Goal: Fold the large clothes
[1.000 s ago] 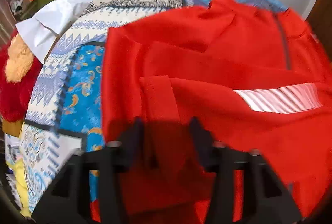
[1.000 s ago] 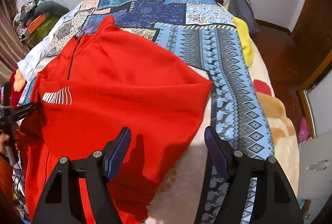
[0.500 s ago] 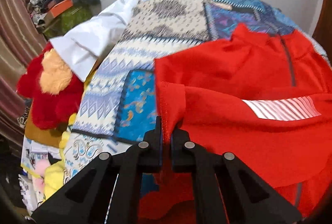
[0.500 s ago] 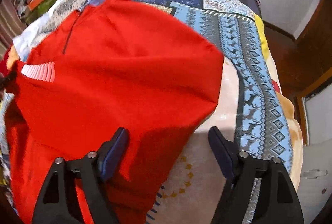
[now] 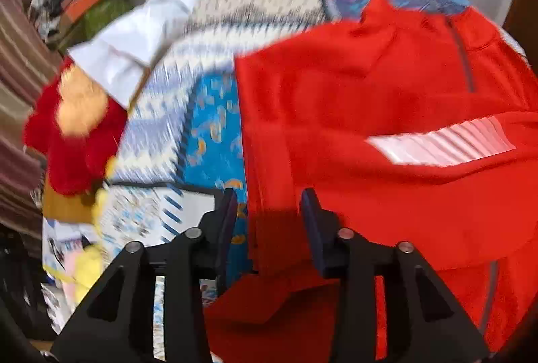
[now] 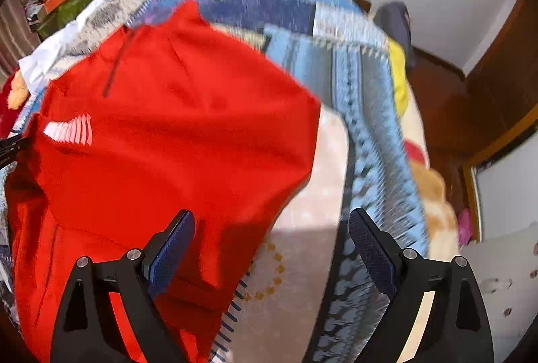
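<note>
We hold both claws parted above the red jacket (image 5: pixel 386 114) spread on the quilted bed (image 6: pixel 356 83). Our left claw (image 5: pixel 269 208) straddles the folded left edge, gripping nothing; our right claw (image 6: pixel 269 238) hangs over the jacket's right edge. The zipper axis runs away from us.

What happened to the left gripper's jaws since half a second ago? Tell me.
Yes: the left gripper has opened; its jaws now stand apart, letting go of the red jacket edge on the quilt.
</note>
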Action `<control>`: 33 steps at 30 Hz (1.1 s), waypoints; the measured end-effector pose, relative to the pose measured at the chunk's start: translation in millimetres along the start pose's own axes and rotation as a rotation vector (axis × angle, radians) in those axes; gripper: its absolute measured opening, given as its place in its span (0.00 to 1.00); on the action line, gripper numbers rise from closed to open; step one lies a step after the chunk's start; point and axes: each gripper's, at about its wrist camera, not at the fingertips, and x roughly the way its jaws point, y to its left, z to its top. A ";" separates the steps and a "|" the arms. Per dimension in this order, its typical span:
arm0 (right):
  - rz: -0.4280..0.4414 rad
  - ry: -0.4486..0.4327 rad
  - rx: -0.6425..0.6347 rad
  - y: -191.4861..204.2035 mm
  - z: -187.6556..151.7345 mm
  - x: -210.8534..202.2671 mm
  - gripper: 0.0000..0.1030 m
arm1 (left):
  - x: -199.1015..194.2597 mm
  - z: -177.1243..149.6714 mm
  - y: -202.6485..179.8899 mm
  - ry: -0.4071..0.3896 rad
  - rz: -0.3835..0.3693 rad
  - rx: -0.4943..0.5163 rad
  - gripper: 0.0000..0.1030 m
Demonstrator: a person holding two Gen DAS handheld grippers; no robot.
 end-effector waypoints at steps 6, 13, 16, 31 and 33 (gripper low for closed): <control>0.042 -0.096 -0.024 13.2 38.0 -30.4 0.89 | -52.0 31.6 -20.0 -0.138 -0.021 0.075 0.71; 0.103 -0.151 -0.031 40.6 96.9 -22.4 0.90 | -68.1 81.9 -47.5 -0.220 -0.070 0.101 0.85; 0.133 -0.123 -0.010 48.9 119.6 2.3 0.90 | -52.3 104.6 -60.0 -0.216 -0.092 0.102 0.85; 0.206 -0.042 0.025 84.3 186.4 127.1 0.72 | 92.0 172.8 -99.5 -0.079 -0.151 0.037 0.85; 0.214 -0.082 0.033 85.8 186.9 129.2 0.64 | 100.8 177.2 -104.8 -0.079 -0.161 0.034 0.85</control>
